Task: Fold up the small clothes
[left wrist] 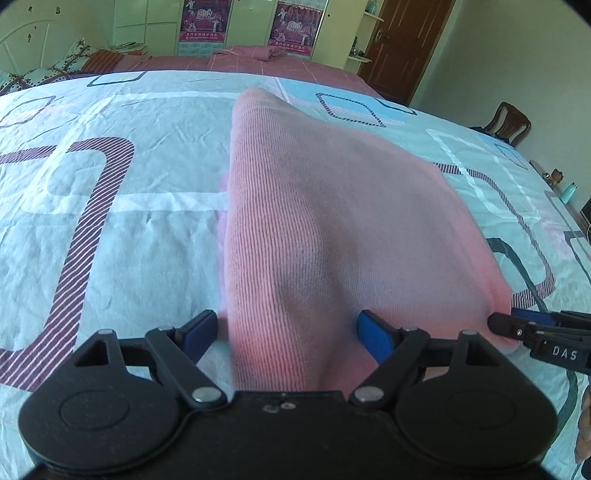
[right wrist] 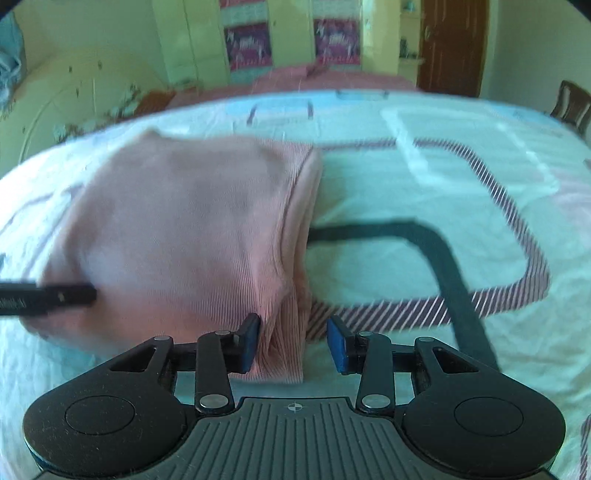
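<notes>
A pink ribbed garment (left wrist: 332,206) lies folded on the bed sheet (left wrist: 110,229). My left gripper (left wrist: 288,332) stands wide open astride the garment's near left part; its left pad is clear of the cloth and its right pad rests at the fabric. At the garment's near right corner the right gripper (left wrist: 498,324) pokes in from the side. In the right wrist view the pink garment (right wrist: 184,229) fills the left half, and my right gripper (right wrist: 295,343) straddles its hemmed near corner, open, with a gap at the right pad. A left gripper finger (right wrist: 74,295) reaches in from the left.
The patterned sheet (right wrist: 424,206) spreads to the right of the garment. A second bed with a pink cover (left wrist: 258,59) stands behind. Wardrobes with posters (left wrist: 203,22), a brown door (left wrist: 406,44) and a wooden chair (left wrist: 509,122) lie beyond.
</notes>
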`<state>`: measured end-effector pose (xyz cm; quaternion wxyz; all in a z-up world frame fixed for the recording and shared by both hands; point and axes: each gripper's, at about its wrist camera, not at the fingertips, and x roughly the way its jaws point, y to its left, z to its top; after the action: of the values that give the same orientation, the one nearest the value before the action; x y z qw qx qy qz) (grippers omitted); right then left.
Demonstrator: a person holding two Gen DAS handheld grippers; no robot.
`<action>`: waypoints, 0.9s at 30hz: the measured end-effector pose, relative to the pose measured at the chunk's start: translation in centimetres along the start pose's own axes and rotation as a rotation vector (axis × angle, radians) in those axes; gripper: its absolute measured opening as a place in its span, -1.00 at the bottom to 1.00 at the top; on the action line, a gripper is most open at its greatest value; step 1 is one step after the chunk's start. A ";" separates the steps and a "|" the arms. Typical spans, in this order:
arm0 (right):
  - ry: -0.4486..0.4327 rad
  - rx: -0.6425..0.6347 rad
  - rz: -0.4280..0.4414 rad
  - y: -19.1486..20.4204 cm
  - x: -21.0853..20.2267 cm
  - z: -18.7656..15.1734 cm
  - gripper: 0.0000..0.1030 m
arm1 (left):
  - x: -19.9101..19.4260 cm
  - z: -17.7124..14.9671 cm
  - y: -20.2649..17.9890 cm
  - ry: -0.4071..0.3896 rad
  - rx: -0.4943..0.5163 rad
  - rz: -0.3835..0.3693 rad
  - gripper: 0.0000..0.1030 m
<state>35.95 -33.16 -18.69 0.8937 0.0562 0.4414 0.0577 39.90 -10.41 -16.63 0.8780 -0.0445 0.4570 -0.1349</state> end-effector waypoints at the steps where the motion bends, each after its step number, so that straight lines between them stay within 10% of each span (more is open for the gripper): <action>1: -0.004 0.008 0.006 -0.2 -0.1 0.0 -0.25 | 0.0 0.2 0.0 0.008 -0.002 -0.001 0.59; 11: -0.042 0.050 0.053 -1.1 -1.0 3.5 -0.19 | -0.7 3.1 0.0 -0.015 0.015 0.008 0.63; 14: -0.056 0.066 0.060 -1.5 -0.7 4.5 0.41 | -0.3 4.2 0.3 -0.022 -0.003 0.005 0.64; 27: -0.011 0.179 0.178 -3.2 5.0 8.1 0.42 | 4.6 7.0 1.5 0.016 -0.083 -0.089 0.64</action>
<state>45.59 -35.91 -18.20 0.8788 0.1750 0.4333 0.0967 48.39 -10.56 -16.52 0.8649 -0.1000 0.4668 -0.1553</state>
